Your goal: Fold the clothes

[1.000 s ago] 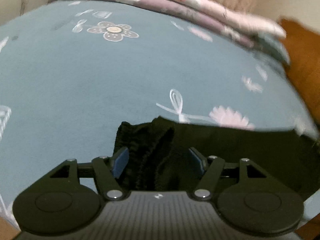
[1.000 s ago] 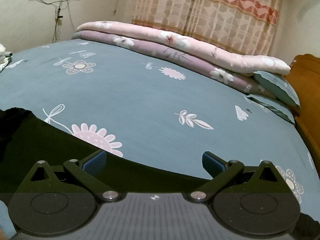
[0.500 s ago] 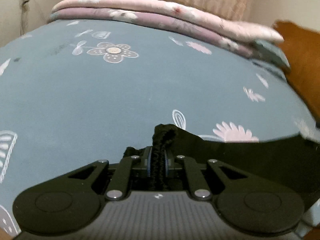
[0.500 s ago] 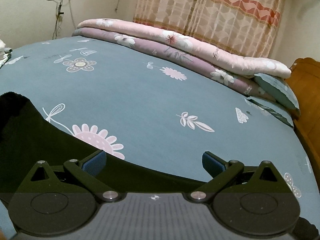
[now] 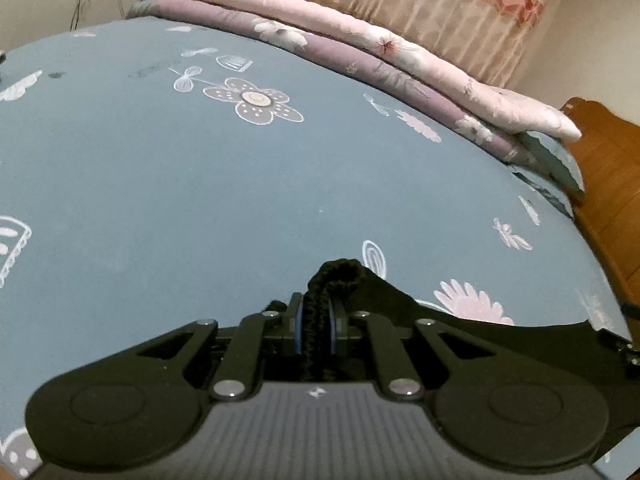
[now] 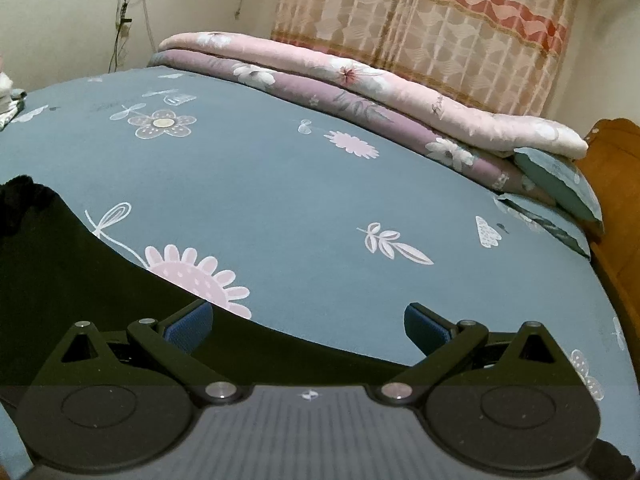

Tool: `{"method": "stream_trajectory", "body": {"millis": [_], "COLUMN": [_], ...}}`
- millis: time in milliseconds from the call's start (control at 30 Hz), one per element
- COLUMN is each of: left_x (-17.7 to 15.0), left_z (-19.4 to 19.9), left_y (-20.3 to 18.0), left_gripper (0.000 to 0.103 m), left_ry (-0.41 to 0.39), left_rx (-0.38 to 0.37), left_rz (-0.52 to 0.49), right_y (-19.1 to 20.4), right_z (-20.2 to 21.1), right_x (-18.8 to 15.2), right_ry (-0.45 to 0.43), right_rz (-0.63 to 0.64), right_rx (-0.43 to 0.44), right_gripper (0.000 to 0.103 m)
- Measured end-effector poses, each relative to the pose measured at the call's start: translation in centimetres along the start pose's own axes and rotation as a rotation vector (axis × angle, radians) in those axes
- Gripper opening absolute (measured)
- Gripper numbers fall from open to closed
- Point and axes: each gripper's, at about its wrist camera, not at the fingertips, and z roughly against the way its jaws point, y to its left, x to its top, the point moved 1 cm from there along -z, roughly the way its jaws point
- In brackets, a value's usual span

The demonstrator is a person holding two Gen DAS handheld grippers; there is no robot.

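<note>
Pinching a bunched corner of a black garment (image 5: 340, 280), the left gripper (image 5: 314, 330) now has its blue pads pressed flat against the ribbed fabric, where a second ago the same fingers stood wide apart on either side of that hem. The closing was already done half a second back; since then the pinched corner has risen, so that it stands up as a peak above the blue floral bedsheet (image 5: 200, 184) while the rest of the dark cloth trails off to the right along the near edge of the bed. The right gripper (image 6: 308, 326) is unchanged over the same second: its fingers are spread wide, holding nothing, poised just above the garment's long black edge (image 6: 80, 280), which crosses the lower left of its view beside a printed pink flower (image 6: 196, 276). Folded pink and purple quilts (image 6: 360, 92) lie stacked along the far side of the bed. With one corner secured and lifted, the fold appears to be in hand on the left side; the right side seems placed to take hold further along the same edge, though whether this is an early or a later fold cannot be told.
</note>
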Motion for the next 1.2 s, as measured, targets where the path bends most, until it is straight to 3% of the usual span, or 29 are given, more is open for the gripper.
{"method": "stream_trajectory", "body": {"millis": [133,167,233,300,400,467,533,800,833,900,1033,1200], "left_x": [0.1,0.1,0.2,0.2,-0.7,-1.5,-2.3,-5.3,-5.5,-5.1,-3.1,-1.7], "left_z": [0.7,0.8,1.2,1.5,1.3,1.1,1.0,0.2,0.0,0.1,0.8,-2.0], "left_y": [0.3,0.4,0.6,0.7,-0.6,-1.6,-2.6,-6.6,-6.7,-6.5,-9.0,-14.5], "left_gripper": [0.021,0.030,0.038,0.039,0.040,0.050,0.052,0.054,0.053,0.050,0.052,0.056], "left_ry": [-0.006,-0.007,-0.010,-0.013,0.037,0.076,0.115,0.271,0.281,0.274,0.214,0.192], "left_rx": [0.030,0.037,0.052,0.066,0.044,0.023,0.003,-0.079,-0.049,-0.024,-0.073,-0.236], "left_rz": [0.000,0.000,0.000,0.001,-0.041,-0.074,-0.107,-0.238,-0.250,-0.242,-0.297,-0.425], "right_y": [0.2,0.2,0.3,0.2,-0.1,-0.5,-0.8,-1.9,-2.0,-2.2,-2.7,-3.3], "right_z": [-0.9,-1.0,-1.3,-1.5,-1.9,-2.3,-2.7,-3.8,-4.0,-4.3,-4.3,-3.4], "right_x": [-0.4,-0.6,-0.7,-0.8,-0.7,-0.9,-1.1,-3.1,-3.4,-4.2,-5.5,-6.2], "right_ry": [0.028,0.033,0.041,0.044,0.050,0.063,0.080,0.148,0.159,0.187,0.221,0.219], "right_rz": [0.009,0.012,0.018,0.015,-0.008,-0.041,-0.079,-0.163,-0.173,-0.189,-0.204,-0.220], "right_rx": [0.015,0.019,0.027,0.038,0.065,0.090,0.116,0.179,0.190,0.189,0.177,0.148], "right_gripper": [0.103,0.103,0.103,0.103,0.103,0.103,0.103,0.103,0.103,0.103,0.103,0.103]}}
